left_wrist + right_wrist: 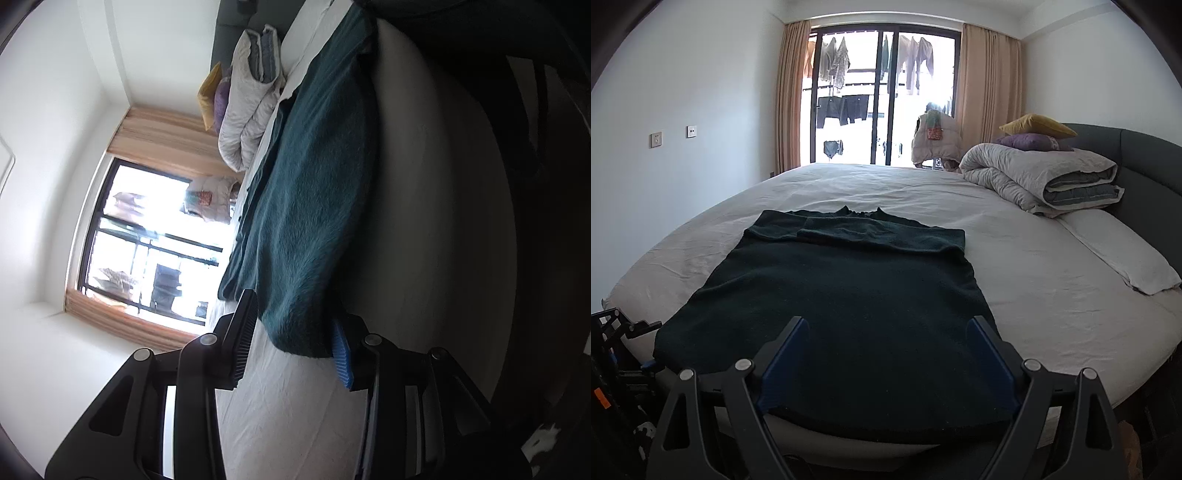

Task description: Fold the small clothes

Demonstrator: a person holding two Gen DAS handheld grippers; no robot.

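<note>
A dark green knit sweater [842, 288] lies flat on the white bed sheet [1052, 280], sleeves folded across its chest, hem at the near bed edge. My right gripper [886, 354] is open, its blue-padded fingers spread over the middle of the hem. In the left wrist view, which is rolled sideways, the sweater [310, 192] runs up the frame. My left gripper [295, 332] is open around the sweater's near hem corner, one blue pad [341, 354] against the cloth. The left gripper also shows in the right wrist view [631, 332] at the sweater's left hem corner.
A folded grey quilt [1045, 177] with a purple and a yellow cushion [1038, 125] sits at the bed's right, by the grey headboard [1145, 158]. A white pillow [1123, 251] lies beside it. A balcony door [882, 92] with curtains is beyond the bed.
</note>
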